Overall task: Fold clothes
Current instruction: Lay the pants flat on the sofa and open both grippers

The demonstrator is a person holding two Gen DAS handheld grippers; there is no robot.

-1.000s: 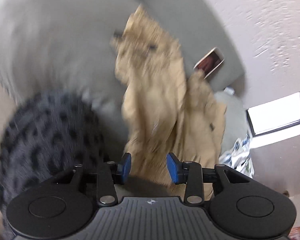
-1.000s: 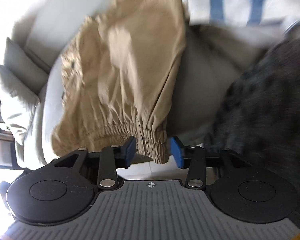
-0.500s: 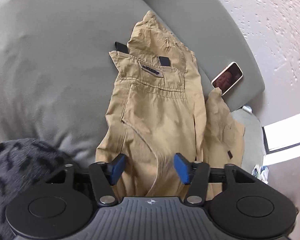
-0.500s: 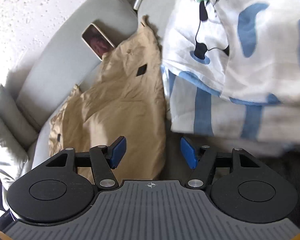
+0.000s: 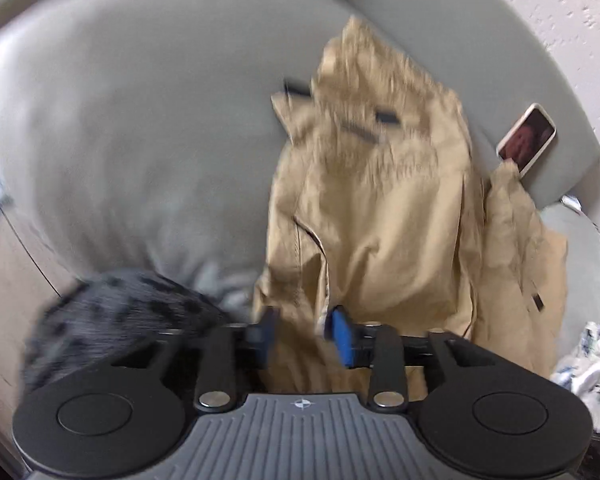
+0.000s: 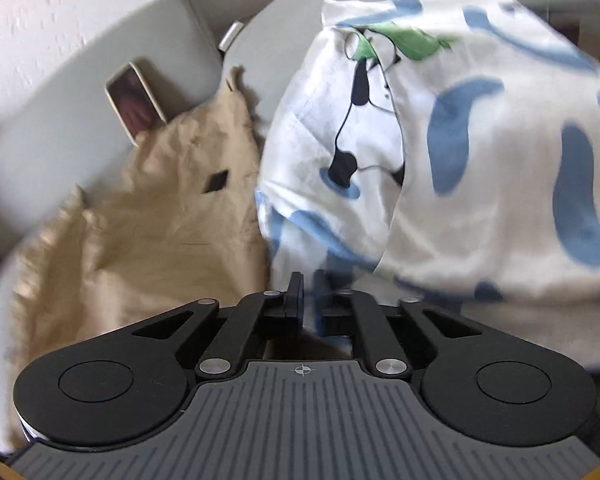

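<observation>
The tan trousers (image 5: 384,216) are lying limp across the frame's centre, soft and crumpling, best pinched at the hem. The left gripper (image 5: 300,334) is gaping over that hem, while the right gripper (image 6: 308,294) is closing on nothing visible.

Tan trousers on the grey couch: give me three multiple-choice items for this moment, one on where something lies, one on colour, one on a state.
1. Where does the phone lie?
A. On the couch backrest, beside the top of the tan trousers
B. On the floor
C. On top of the patterned sheet

2. Which colours mark the white patterned sheet?
A. Red and yellow
B. Blue, green and black
C. Plain, no marks

3. How do the left gripper jaws stand?
A. Pressed fully together
B. Apart, with tan cloth in the gap
C. Clamped on the phone

Answers:
1. A, since both views show it propped on the grey cushion at the trousers' edge.
2. B, as the right wrist view shows blue shapes, green patches and black lines.
3. B, since the blue pads are spread with trouser fabric between them.
</observation>
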